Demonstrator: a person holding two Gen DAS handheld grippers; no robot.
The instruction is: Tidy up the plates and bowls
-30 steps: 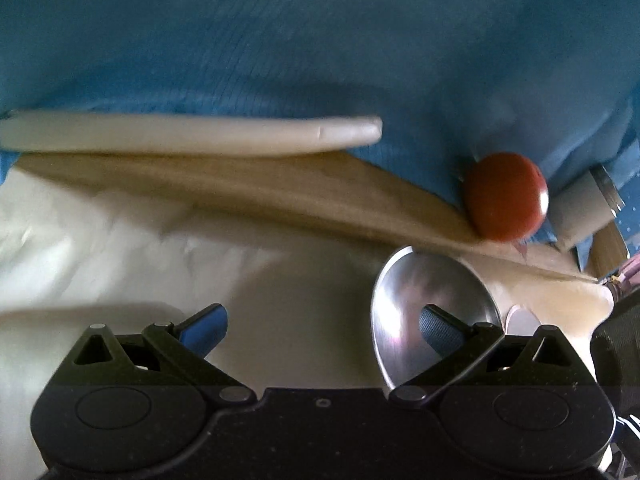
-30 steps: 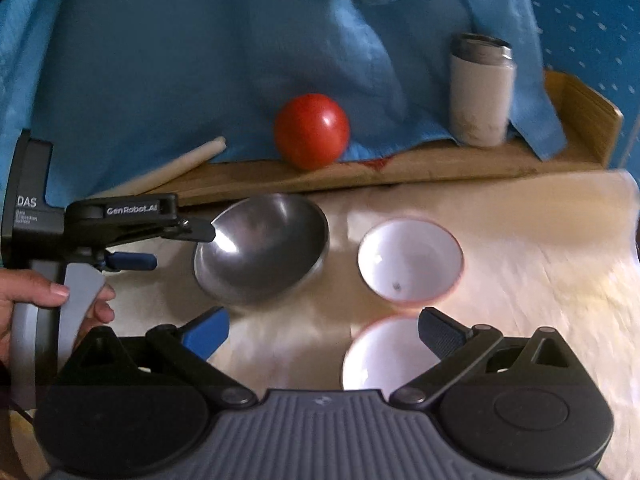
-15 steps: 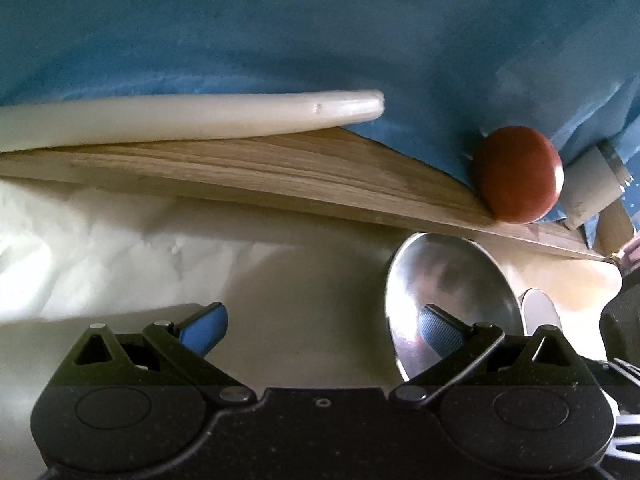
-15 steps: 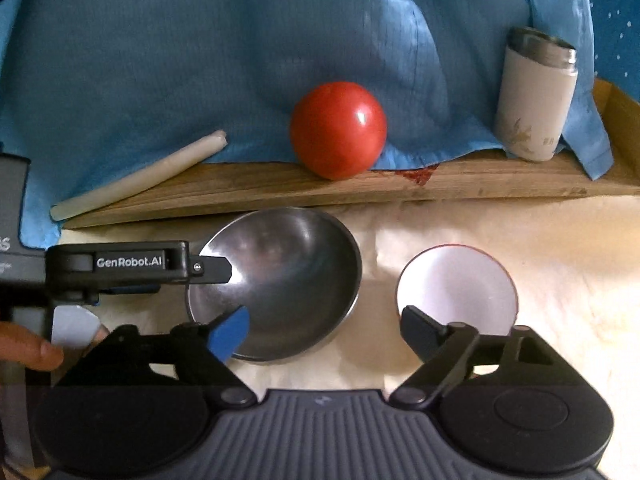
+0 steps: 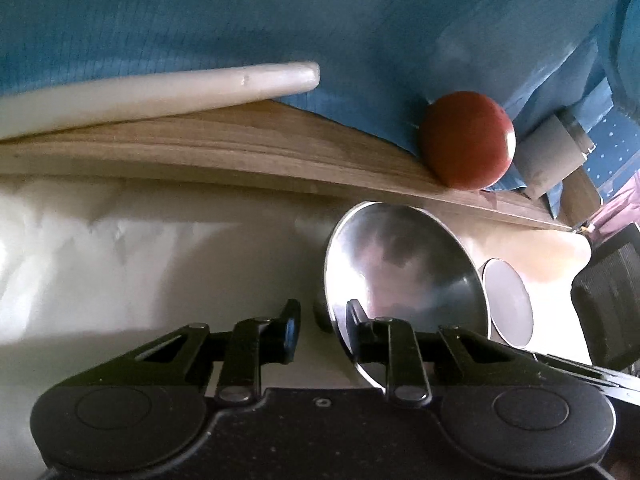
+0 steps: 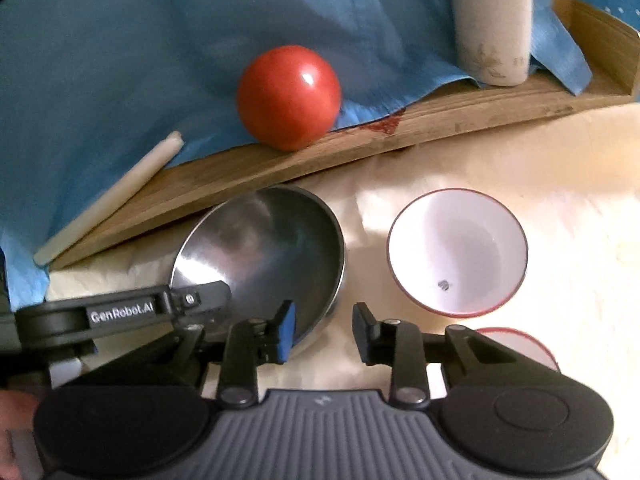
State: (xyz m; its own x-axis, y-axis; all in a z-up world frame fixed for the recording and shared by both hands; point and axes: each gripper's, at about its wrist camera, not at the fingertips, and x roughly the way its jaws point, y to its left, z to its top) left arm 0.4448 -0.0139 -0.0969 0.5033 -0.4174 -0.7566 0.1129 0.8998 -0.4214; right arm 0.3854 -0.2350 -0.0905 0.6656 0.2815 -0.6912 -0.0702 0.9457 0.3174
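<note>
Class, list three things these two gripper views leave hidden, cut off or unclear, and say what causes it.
1. Second white bowl, right wrist view: mostly hidden behind the right hand-held gripper.
2. Metal bowl rim, left wrist view: the near part is covered by the left hand-held gripper, so pad contact is unclear.
3. Cup, right wrist view: its top is cut by the frame edge.

Both wrist cameras sit low and close, looking forward over their own fingers toward the wooden ledge (image 5: 280, 152) and blue cloth (image 6: 120, 60). Both frames share the steel bowl (image 5: 400, 264), centre-right in the left view, lower left-centre in the right view (image 6: 264, 248).
</note>
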